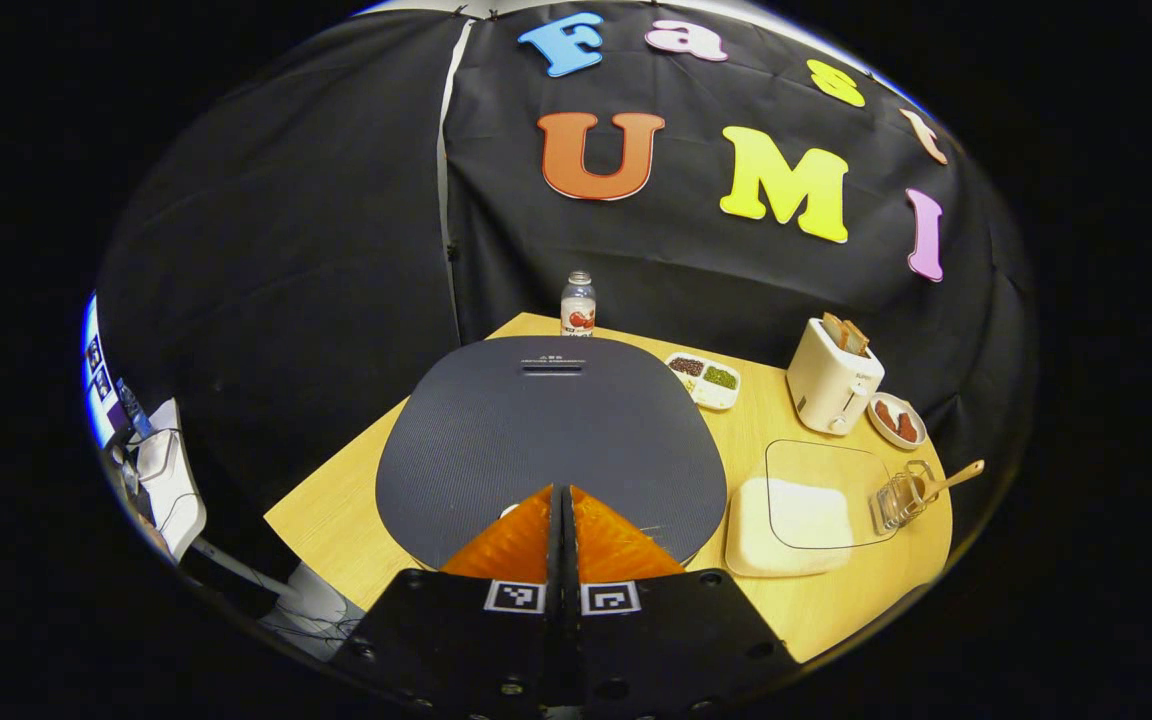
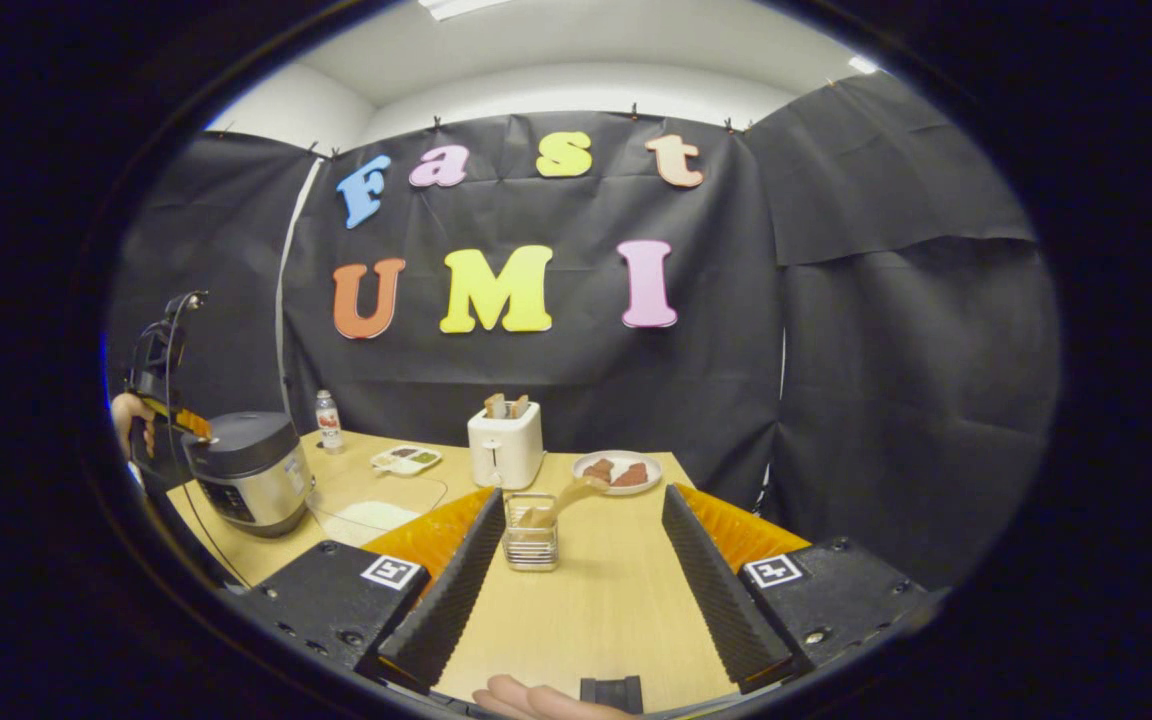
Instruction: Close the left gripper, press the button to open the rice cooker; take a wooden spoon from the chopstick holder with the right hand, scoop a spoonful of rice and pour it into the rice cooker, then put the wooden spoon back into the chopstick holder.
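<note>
Black gripper bodies, orange ribbed jaws, square fiducial markers; screws apparently black.

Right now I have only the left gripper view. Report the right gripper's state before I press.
Observer: The right gripper is open, jaws wide apart, holding nothing.
Operator: Give me the spoon's position relative to it.
Observer: The wooden spoon stands in the wire holder on the table, straight ahead between the jaws' lines, untouched.
Operator: Now check my gripper from that side.
Observer: From there, the left gripper is at the rim of the rice cooker lid, which is down; a hand holds the gripper.
</note>
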A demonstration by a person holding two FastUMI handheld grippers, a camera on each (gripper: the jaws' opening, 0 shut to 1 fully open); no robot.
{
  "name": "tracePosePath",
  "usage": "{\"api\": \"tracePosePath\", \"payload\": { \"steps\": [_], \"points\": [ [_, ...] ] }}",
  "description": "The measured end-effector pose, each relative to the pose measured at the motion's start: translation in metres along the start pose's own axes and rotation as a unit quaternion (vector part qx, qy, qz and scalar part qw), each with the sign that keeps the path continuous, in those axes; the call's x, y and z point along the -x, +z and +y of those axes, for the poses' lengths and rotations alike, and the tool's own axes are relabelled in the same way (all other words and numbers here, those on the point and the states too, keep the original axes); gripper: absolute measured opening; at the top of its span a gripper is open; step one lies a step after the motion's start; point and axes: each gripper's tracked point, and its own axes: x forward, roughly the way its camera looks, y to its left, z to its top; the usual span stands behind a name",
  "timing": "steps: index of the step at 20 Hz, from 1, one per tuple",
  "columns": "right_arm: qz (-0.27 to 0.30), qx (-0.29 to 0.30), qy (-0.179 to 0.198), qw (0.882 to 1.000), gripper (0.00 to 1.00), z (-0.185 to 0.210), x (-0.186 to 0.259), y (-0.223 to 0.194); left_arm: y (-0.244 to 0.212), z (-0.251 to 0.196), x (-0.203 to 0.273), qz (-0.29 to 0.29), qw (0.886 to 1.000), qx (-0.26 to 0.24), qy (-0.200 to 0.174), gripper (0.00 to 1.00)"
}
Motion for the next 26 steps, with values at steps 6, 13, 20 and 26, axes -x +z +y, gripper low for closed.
{"api": "tracePosePath", "payload": {
  "steps": [6,13,20,26],
  "points": [
    [0.007,-0.005,0.006,1.0,1.0,0.011,-0.002,-0.009,-0.002,-0.001,0.0,-0.007,1.0,-0.002,-0.009,0.0],
    [0.011,0.005,-0.006,1.0,1.0,0.01,0.005,-0.016,0.017,-0.003,0.019,-0.057,0.998,-0.008,-0.008,0.0],
    [0.033,0.008,-0.007,0.999,1.0,0.012,0.012,-0.038,0.089,-0.006,0.103,-0.19,0.981,0.035,-0.009,0.0],
    [0.035,0.006,0.0,0.999,1.0,0.017,0.012,-0.047,0.077,-0.014,0.143,-0.218,0.976,0.019,-0.017,0.94]
  ]
}}
